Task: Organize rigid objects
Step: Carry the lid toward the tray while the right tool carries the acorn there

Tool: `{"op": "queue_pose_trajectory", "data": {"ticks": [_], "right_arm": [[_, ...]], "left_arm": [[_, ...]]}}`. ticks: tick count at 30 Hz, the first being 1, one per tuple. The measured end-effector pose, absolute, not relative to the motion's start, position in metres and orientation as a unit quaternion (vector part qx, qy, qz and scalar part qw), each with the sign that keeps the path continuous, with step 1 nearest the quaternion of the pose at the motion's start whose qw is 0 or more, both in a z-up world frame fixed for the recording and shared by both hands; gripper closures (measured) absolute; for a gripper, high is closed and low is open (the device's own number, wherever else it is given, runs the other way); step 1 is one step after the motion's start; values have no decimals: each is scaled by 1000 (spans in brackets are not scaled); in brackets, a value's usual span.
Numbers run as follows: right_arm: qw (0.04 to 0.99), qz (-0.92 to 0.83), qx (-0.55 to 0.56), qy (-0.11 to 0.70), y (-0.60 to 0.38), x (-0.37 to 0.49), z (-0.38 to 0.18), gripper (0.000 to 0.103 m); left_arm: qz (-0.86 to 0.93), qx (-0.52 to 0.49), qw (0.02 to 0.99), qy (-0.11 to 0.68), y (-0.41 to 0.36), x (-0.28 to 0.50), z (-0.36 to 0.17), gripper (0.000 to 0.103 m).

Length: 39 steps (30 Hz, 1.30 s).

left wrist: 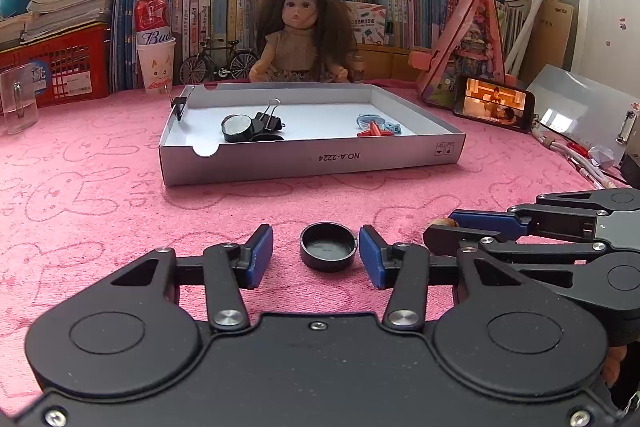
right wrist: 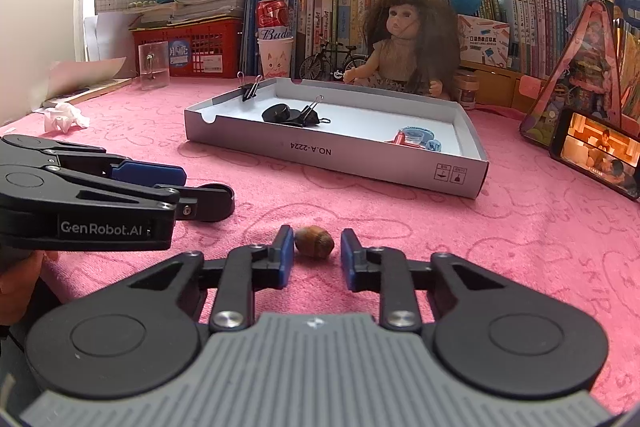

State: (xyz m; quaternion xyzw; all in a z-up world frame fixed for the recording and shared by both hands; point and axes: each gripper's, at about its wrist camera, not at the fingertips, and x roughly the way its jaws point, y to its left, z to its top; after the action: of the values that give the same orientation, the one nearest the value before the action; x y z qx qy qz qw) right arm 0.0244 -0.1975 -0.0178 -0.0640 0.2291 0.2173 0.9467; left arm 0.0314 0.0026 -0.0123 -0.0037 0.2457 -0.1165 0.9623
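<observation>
Bracketing the black cap (left wrist: 328, 246) with the left claw (left wrist: 316, 255), jaws spread wide, the right pad almost touching its rim, the left pad apart, nothing gripped yet. Bracketing the brown nut-like piece (right wrist: 314, 242) with the right claw (right wrist: 315, 251) in the same way, jaws open, left pad just beside it, right pad apart. Resting both pieces on the pink tabletop (left wrist: 100, 195), near side, probably because each one is waiting for transfer into the grey box (left wrist: 312, 158) standing farther away. Keeping already inside that box the black round pieces and binder clips (left wrist: 269, 121) on the left, the red and blue small parts (left wrist: 378, 127) on the right, seemingly sorted by kind. Hiding most of the cap behind the left claw in the right wrist view; leaving the brown piece hard to identify, and the blue parts too small to name
</observation>
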Motion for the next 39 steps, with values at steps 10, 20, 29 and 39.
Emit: {"op": "queue_pose_trajectory", "data": {"ticks": [10, 20, 29, 39], "right_arm": [[953, 203, -59, 218, -199, 27, -13, 77], [960, 181, -50, 209, -204, 33, -6, 77], [964, 158, -31, 210, -211, 43, -1, 77], [968, 146, -23, 205, -216, 48, 2, 77]], "left_arm": [[-110, -7, 963, 246, 1, 35, -13, 73], [-110, -11, 965, 238, 0, 39, -5, 73], [-106, -21, 966, 234, 1, 44, 1, 73], [-109, -24, 967, 229, -4, 51, 7, 73]]}}
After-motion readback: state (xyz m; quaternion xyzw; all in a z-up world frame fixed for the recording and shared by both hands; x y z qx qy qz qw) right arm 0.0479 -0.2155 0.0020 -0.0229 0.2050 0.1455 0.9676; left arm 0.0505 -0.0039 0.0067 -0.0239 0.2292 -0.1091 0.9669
